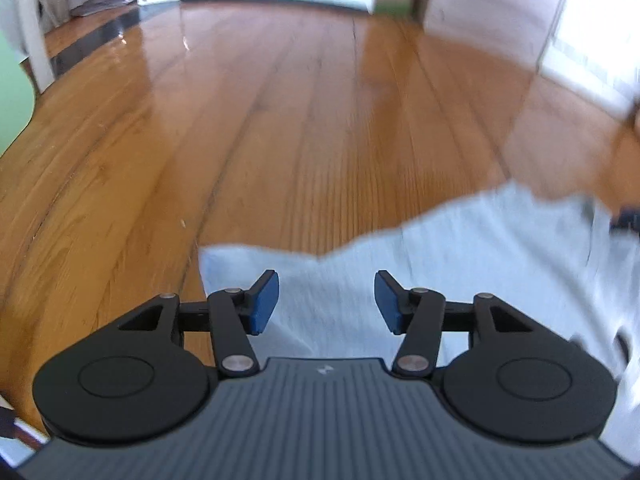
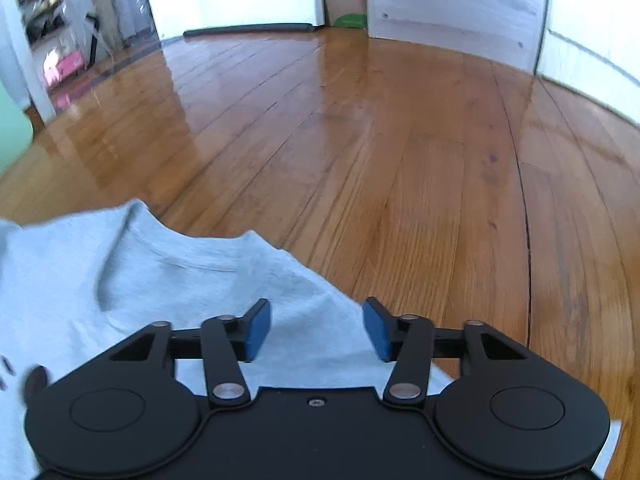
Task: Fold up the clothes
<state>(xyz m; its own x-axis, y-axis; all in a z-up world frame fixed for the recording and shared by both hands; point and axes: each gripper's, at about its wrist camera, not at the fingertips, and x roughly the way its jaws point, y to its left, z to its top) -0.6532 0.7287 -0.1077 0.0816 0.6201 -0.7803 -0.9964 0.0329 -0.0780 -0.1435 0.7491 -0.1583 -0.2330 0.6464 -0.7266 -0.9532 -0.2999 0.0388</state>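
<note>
While the pale grey garment (image 2: 168, 280) is lying rumpled on the wooden floor (image 2: 400, 140) beneath both sets of jaws, no neat fold is showing, and the left gripper (image 1: 326, 300) and right gripper (image 2: 316, 330) are hovering with jaws spread, gripping nothing.

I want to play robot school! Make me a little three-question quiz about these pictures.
1. True or false: the left gripper is squeezing the pale blue-grey cotton T-shirt.
2. What lies under the shirt? A) shiny wooden plank floor B) carpet C) metal table
3. Fill in: the pads on the right gripper are coloured ____.

Key: 1 false, both grippers have their jaws apart, holding nothing; 2 A; 3 blue.
</note>
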